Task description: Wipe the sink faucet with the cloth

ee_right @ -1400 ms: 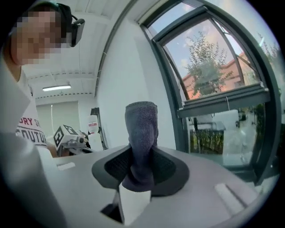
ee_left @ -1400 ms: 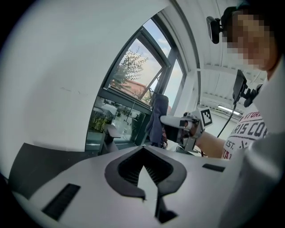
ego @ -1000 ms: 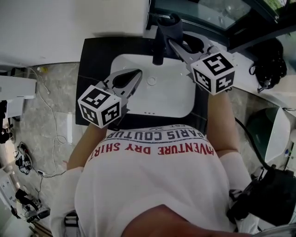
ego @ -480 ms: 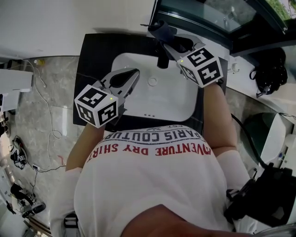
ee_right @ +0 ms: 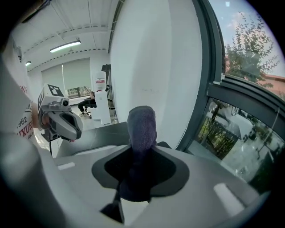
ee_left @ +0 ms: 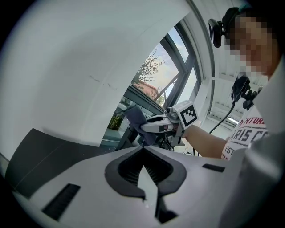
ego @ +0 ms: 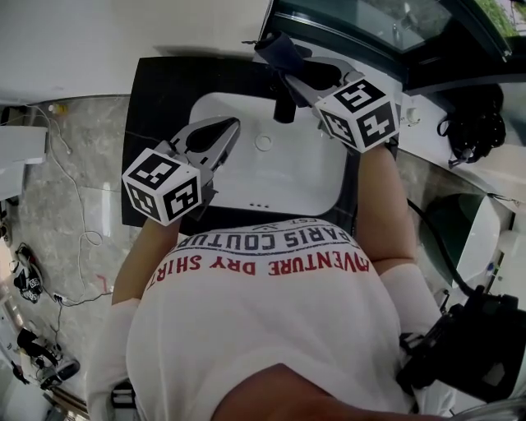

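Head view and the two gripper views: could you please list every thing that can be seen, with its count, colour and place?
sink: one, white, set in the countertop
countertop: one, black, around the sink
faucet: one, black, at the sink's far edge
drain: one, white, in the sink's bottom
cloth: one, dark blue-grey, by the faucet's top
window: one, dark frame, behind the sink
floor: grey marbled, left of the countertop
shirt: one, white with red and black print, on the person
left gripper: one, grey, jaws together and empty, above the sink's left side
right gripper: one, grey, jaws closed on the cloth
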